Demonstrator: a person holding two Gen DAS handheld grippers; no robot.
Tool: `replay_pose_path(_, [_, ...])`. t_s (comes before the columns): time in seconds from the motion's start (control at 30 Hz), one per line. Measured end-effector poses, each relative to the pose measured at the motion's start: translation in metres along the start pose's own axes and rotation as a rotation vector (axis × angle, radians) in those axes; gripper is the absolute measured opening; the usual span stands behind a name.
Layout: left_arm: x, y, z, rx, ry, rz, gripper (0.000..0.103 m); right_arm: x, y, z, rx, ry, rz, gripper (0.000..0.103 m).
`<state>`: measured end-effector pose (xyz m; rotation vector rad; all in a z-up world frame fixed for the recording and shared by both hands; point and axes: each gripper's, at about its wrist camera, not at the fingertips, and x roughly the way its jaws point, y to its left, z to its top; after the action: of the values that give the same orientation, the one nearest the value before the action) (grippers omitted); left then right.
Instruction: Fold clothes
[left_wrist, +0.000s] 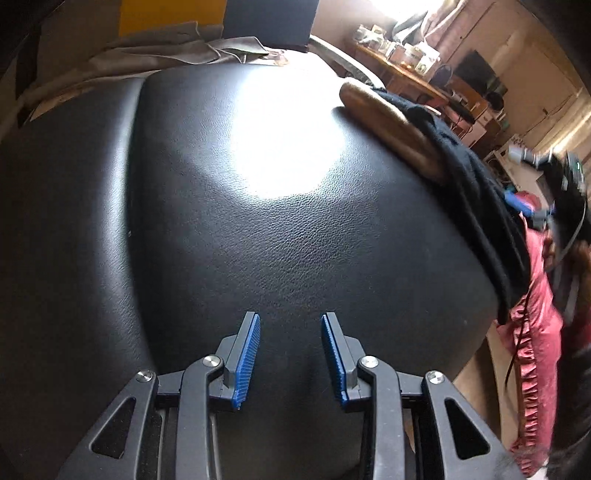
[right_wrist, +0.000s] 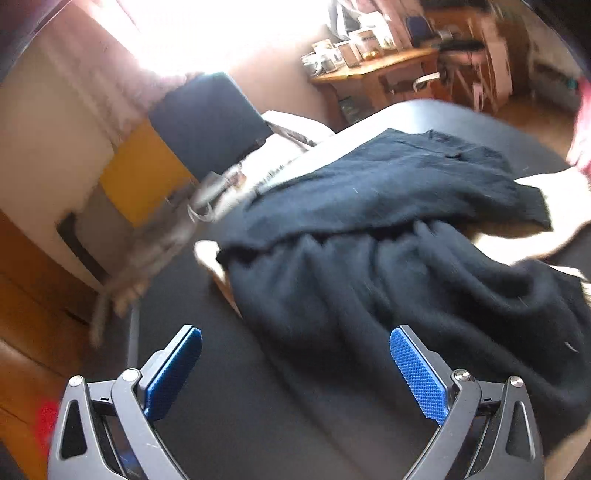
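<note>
- Left gripper (left_wrist: 290, 360) hung over bare black leather table (left_wrist: 207, 229); fingers (left_wrist: 245, 362) spread apart, nothing between them.
- Right gripper (right_wrist: 295, 373) fingers (right_wrist: 173, 371) spread wide, empty, low over the same table (right_wrist: 229, 398); right view was motion-blurred.
- Dark garment (right_wrist: 388, 266) lay crumpled on the table, bunched in folds, upper part flatter, lower part rumpled and running toward the near right edge.
- In the right view the right finger sat just over the garment's near folds; contact could not be told. Left finger was over bare table.
- In the left view the garment (left_wrist: 476, 199) sat along the table's right edge, draping over it, well apart from the left gripper.
- Brown wooden piece (left_wrist: 388, 122) lay at the right edge, partly under the garment; what it was could not be told.
- Grey cloth (left_wrist: 155, 55) was heaped at the table's far edge, yellow panel (left_wrist: 170, 16) and dark panel (left_wrist: 271, 20) behind it.
- Strong window glare made a white patch on the table's middle.
- Person in pink ruffled clothing (left_wrist: 535, 317) stood past the right edge.
- Wooden desk (right_wrist: 373, 70) with jars stood in the background, well apart from the table.
</note>
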<state>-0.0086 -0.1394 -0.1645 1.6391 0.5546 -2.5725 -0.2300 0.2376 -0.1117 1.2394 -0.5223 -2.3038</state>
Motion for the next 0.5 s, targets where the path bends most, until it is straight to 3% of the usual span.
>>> replay_pose_path(0.1, [0.008,-0.014,0.008,0.04,-0.004,0.02,0.034,0.023,-0.01,0.023,0.129,0.009,0.206,0.103])
replay_pose_path(0.13, [0.01,-0.017,0.011,0.045,-0.002,0.011,0.034,0.029,-0.011,0.027,0.16,-0.002,0.23,0.103])
replay_pose_path(0.37, [0.017,-0.022,0.022,0.064,-0.01,0.003,0.034,0.067,-0.048,0.051,0.448,-0.067,0.173,0.103])
replay_pose_path(0.5, [0.022,-0.021,0.031,0.044,-0.015,-0.004,0.034,0.073,-0.051,0.068,0.492,-0.203,0.202,0.103])
